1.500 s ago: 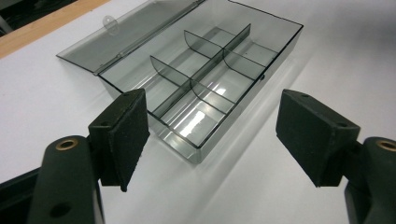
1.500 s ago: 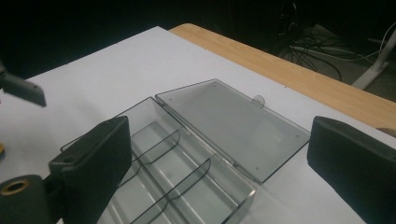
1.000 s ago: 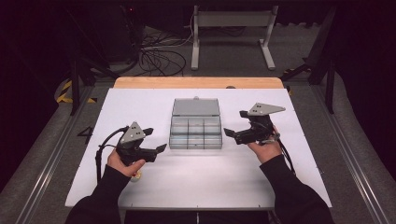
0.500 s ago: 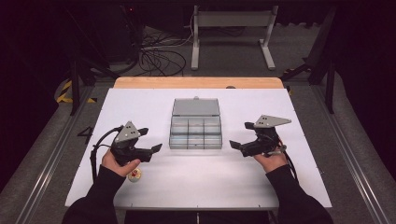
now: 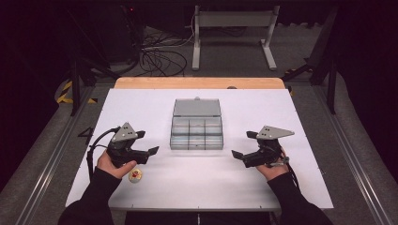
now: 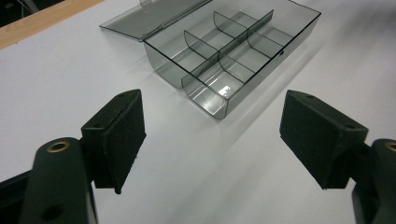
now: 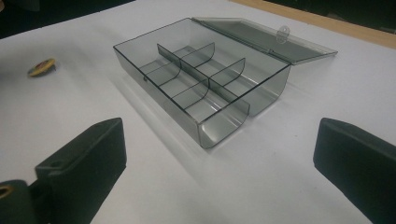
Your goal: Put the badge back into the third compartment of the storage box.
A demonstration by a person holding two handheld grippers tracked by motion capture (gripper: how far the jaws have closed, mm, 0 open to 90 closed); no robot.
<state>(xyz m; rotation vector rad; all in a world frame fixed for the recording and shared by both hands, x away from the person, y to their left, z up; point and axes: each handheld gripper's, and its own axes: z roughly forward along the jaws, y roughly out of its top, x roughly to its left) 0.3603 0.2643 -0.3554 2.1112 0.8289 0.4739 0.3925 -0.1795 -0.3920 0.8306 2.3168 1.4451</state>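
High view: both hands are hovering low over the white bench (image 5: 155, 98), left tongs (image 5: 146, 142) and right tongs (image 5: 244, 145) gaping wide, gripping nothing, aiming at the open compartment box (image 5: 196, 132) lying between them. Since a second ago the right hand has been sinking toward the near edge; the left barely shifting.

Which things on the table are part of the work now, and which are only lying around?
Part of the work:
- clear compartment box, lid open, compartments bare
- small round yellow-and-red piece beside the left hand
- left gripper, jaws open
- right gripper, jaws open

Only lying around:
- cables on the floor beyond the table
- grey metal stand
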